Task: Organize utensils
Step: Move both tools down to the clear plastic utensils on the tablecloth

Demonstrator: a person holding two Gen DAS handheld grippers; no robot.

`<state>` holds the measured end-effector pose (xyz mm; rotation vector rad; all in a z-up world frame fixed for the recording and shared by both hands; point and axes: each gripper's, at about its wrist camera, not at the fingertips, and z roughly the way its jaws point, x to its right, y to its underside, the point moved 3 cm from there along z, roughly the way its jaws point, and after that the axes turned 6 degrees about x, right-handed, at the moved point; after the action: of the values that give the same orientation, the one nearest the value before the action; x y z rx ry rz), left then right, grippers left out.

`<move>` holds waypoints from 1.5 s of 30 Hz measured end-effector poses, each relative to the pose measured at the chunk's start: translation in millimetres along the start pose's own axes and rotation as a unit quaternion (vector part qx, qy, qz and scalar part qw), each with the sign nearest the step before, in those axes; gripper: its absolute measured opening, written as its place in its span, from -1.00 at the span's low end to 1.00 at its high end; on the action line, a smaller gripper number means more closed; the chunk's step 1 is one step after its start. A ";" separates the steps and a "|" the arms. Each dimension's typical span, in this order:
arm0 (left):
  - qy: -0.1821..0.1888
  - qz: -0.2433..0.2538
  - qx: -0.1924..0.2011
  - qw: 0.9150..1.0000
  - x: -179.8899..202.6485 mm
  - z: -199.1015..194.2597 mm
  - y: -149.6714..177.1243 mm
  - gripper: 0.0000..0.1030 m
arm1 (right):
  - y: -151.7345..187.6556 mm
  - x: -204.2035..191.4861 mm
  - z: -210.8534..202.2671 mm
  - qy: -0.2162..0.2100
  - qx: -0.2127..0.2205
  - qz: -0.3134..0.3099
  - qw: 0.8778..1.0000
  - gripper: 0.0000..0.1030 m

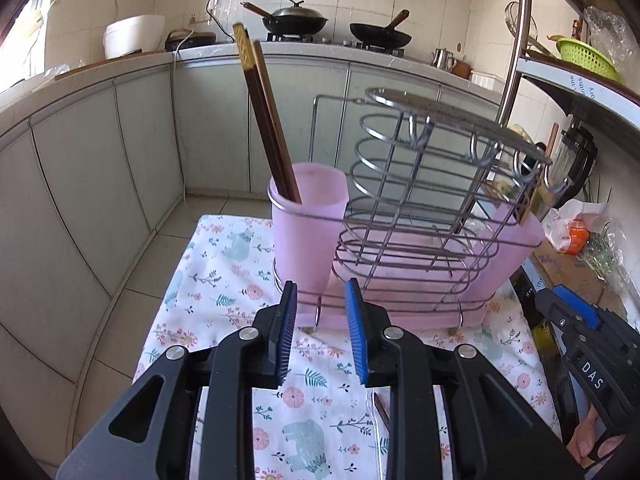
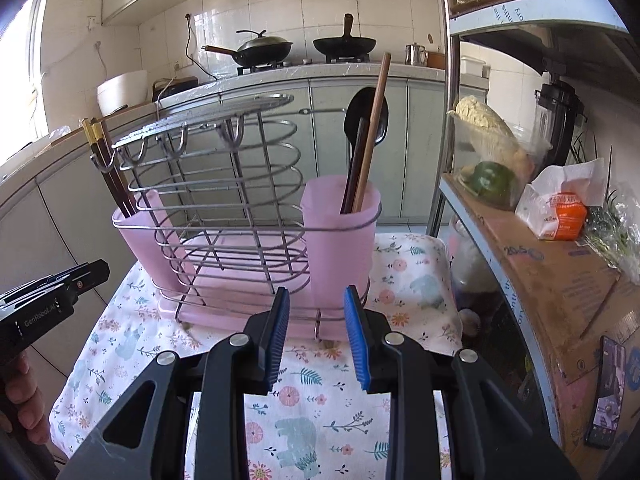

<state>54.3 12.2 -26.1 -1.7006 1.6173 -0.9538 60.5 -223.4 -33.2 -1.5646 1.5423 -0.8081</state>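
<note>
Left hand-held gripper [image 1: 321, 300]: jaws parted, nothing held, over floral cloth [image 1: 224, 276] on worktop. Right hand-held gripper [image 2: 316, 306]: same, empty. Just ahead of both: wire utensil rack [image 2: 224, 184] with pink cups. Chopsticks [image 1: 266, 120] lean in cup [image 1: 306, 232] ahead-left of left gripper. Black ladle [image 2: 366, 120] and wooden stick [image 2: 374, 128] stand in cup [image 2: 340, 236] directly ahead of right gripper. Beyond: cabinets, woks on stove.
</note>
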 end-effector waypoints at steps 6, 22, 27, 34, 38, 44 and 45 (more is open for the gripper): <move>-0.003 -0.005 -0.024 1.000 -3.2 9.4 13.1 -0.52 | 11.9 -1.4 8.0 -0.006 -0.023 0.005 1.000 -0.47; -0.003 -0.011 -0.047 0.999 -3.7 16.1 27.5 -0.52 | 21.6 -4.2 14.3 -0.007 -0.039 0.007 0.999 -0.47; -0.002 -0.011 -0.052 0.999 -3.4 17.5 30.8 -0.52 | 23.1 -5.2 15.7 -0.008 -0.042 0.005 0.999 -0.47; 0.009 -0.030 -0.070 0.997 -17.9 22.0 33.8 -0.52 | 33.6 -12.6 25.1 -0.067 -0.099 0.016 0.993 -0.47; 0.018 -0.042 -0.088 0.995 -30.0 24.8 41.1 -0.52 | 48.0 -20.9 36.2 -0.111 -0.148 0.029 0.982 -0.47; 0.065 -0.065 -0.127 0.988 -38.8 27.1 56.1 -0.52 | 66.9 -35.6 47.5 -0.162 -0.210 0.043 0.963 -0.52; 0.079 -0.068 -0.133 0.986 -36.6 25.8 58.3 -0.52 | 70.5 -37.6 49.7 -0.167 -0.221 0.045 0.960 -0.53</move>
<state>42.7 42.7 -92.0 -1.9798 1.8179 -0.9954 65.9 -178.6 -115.8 -1.8161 1.5907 -0.1310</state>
